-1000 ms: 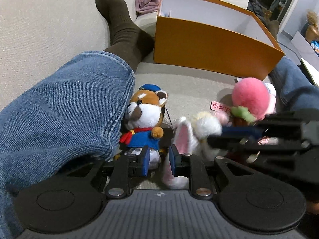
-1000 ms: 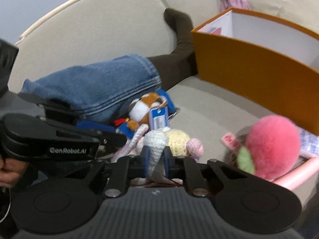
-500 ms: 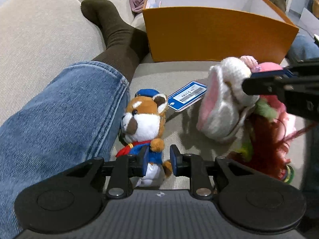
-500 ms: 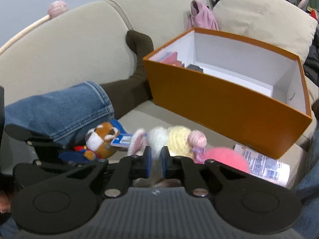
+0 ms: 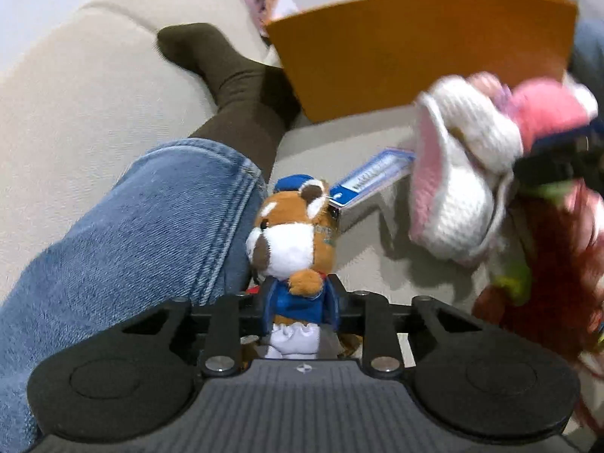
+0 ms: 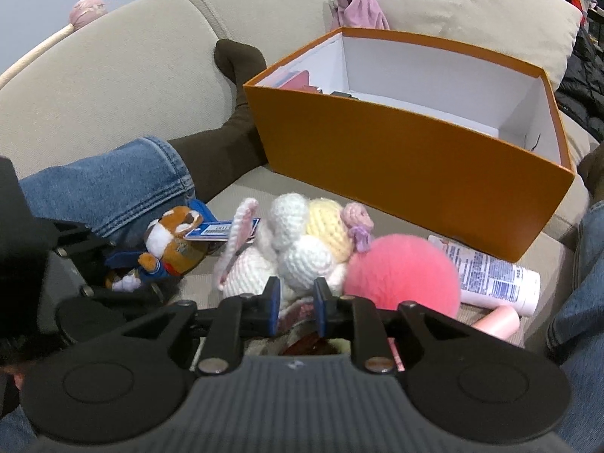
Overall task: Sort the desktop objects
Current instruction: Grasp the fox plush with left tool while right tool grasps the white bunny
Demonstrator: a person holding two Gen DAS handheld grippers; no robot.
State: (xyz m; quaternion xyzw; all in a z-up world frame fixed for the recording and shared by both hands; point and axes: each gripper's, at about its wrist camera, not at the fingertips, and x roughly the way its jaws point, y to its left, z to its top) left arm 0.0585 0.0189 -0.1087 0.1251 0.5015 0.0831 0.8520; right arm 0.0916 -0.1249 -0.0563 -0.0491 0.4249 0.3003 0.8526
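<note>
Plush fox (image 5: 292, 239) in a blue jacket stands on the beige sofa seat (image 5: 339, 139), against a denim-clad leg (image 5: 124, 249), with its body between the 2 blue pads of the left tongs (image 5: 298, 304), whose jaws are opening. Its blue tag (image 5: 368, 179) lies beside it. The right tongs (image 6: 296, 304) are opening too, around a crocheted white bunny (image 6: 298, 249), just beside a pink pompom (image 6: 402, 270). An orange box (image 6: 396, 151) sits behind them.
</note>
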